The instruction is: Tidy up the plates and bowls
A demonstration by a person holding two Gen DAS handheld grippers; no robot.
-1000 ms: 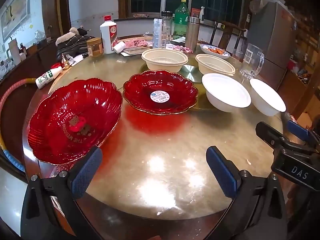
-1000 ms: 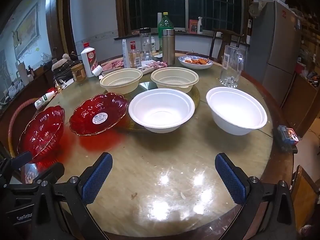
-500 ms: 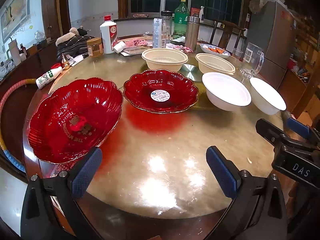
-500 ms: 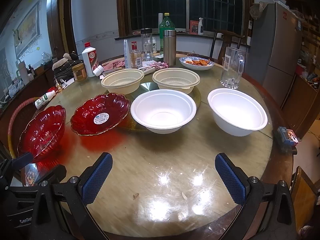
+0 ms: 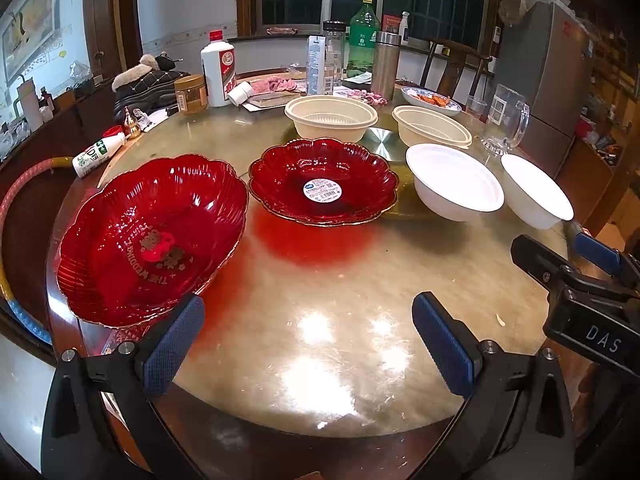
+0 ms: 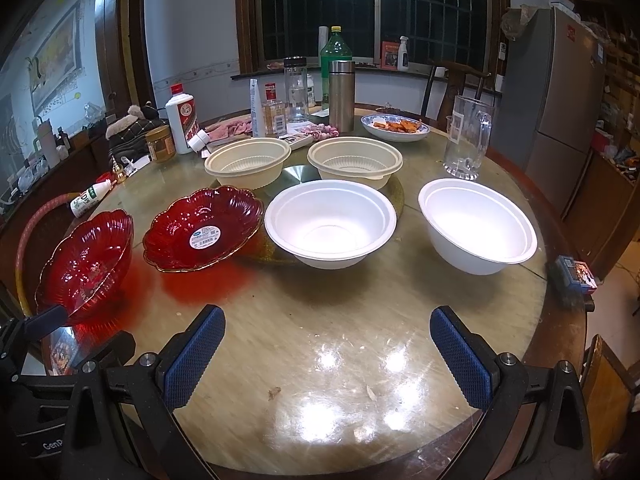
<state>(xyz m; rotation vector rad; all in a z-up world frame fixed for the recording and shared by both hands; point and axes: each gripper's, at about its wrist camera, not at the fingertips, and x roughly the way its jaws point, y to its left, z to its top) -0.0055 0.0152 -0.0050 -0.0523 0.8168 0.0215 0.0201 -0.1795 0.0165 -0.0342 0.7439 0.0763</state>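
— Red glass is seen first: which dishes are laid out, and where?

— Two red plates are set on the round table (image 6: pixel 360 344). The deeper red plate (image 5: pixel 152 236) is placed at the near left edge, and the flatter red plate with a sticker (image 5: pixel 323 186) is found just beside it toward the middle, rims close but not clearly touching. Two white bowls are lined up to the right: the middle white bowl (image 6: pixel 330 222) just beside the stickered plate, and the right white bowl (image 6: pixel 478 224) set apart from it. Behind them two cream bowls are placed side by side, the left cream bowl (image 6: pixel 248 162) and the right cream bowl (image 6: pixel 355 160). All six are shown upright and unstacked.

— And how are the grippers held?

— The left gripper (image 5: pixel 308 344) is held wide apart over the near table edge, nothing between its blue pads; its left pad is seen just in front of the deeper plate's rim. The right gripper (image 6: pixel 326 356) is likewise spread wide and empty, above bare tabletop in front of the white bowls.

— What is seen farther out?

— A glass pitcher (image 6: pixel 468 138), a steel flask (image 6: pixel 341 94), a green bottle (image 6: pixel 335 54), and a dish of food (image 6: pixel 396 128) are gathered at the far side.
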